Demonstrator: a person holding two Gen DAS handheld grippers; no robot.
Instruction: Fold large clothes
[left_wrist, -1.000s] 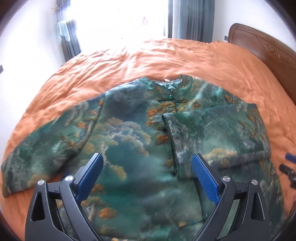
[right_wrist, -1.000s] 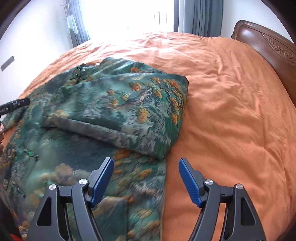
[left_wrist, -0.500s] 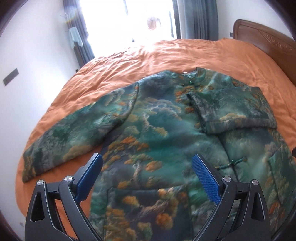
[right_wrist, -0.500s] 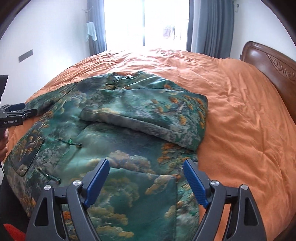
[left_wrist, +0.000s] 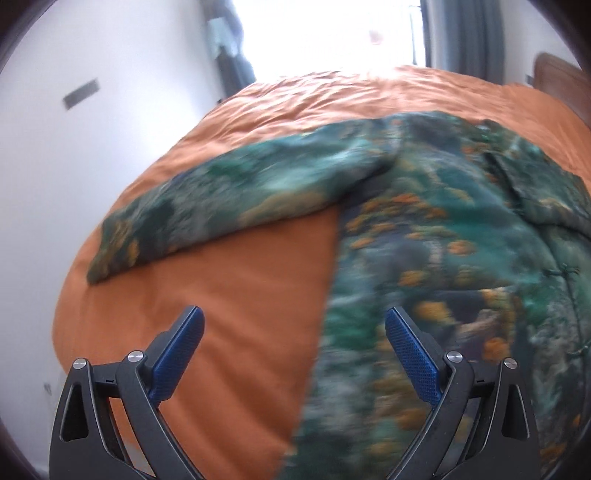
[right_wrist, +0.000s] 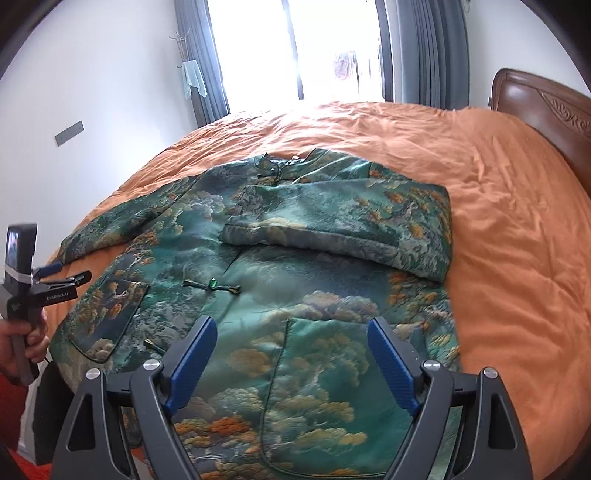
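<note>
**Instructor:** Garment under study: a green padded jacket of brocade-like fabric, printed with orange and cream clouds, lying face up on the orange quilted bedspread. Taking its stand-up collar as landmark, where are the sleeves?

**Student:** On the headboard side of the collar, one sleeve is already folded across the chest, just below the collar. On the wall side, the other sleeve lies stretched out flat on the bedspread, well apart from the collar.

**Instructor:** State of the tongs?

**Student:** Left gripper is released, nothing between its blue pads; it hangs over the jacket's side edge, below the outstretched sleeve, though that view is blurred. Right gripper has just been opening and stands wide above the lower front panel, far below the collar, with no cloth pinched.

**Instructor:** Step in hand?

**Student:** Judging by the layout, the second sleeve fold. The next move calls for the left gripper to reach the cuff, clench on it, and carry it toward the collar line to lie over the chest, matching the first sleeve, without dragging the body out of square.
</note>
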